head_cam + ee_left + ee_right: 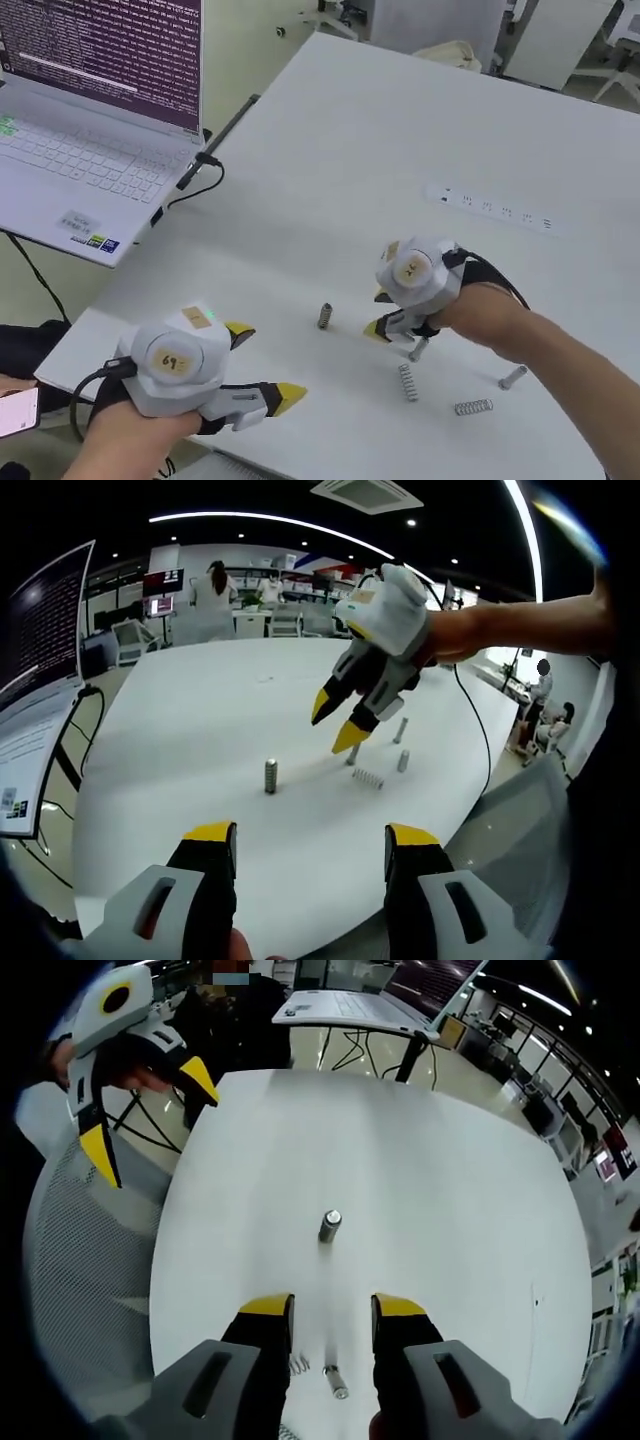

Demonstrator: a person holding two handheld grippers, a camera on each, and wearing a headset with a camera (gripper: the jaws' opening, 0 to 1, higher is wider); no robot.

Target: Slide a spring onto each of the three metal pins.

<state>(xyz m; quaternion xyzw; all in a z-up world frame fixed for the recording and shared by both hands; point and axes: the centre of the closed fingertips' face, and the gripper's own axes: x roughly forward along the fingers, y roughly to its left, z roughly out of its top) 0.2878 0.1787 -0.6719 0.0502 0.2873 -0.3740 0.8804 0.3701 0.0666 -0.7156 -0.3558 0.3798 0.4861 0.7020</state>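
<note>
Head view: right gripper [380, 313] hovers with jaws apart and empty, just over a loose pin [418, 348] lying on the table [350, 160]. Same for left gripper [265, 362]: spread wide, holding nothing, low at the near edge.

One upright pin [325, 316] stands just left of the right gripper and looks like it already carries a spring (ribbed outline, can't confirm). Two bare springs lie flat, near spring [407, 382] and far spring [473, 407], with a second loose pin [512, 377] beside them.

Risks:
- The lying pins are round, so a glancing jaw tip could send one rolling.
- The springs look thin and squashy. Pinch one off-centre and it may pop out.
- Right gripper view has the upright pin dead ahead, so a careless sweep could tip it.
</note>
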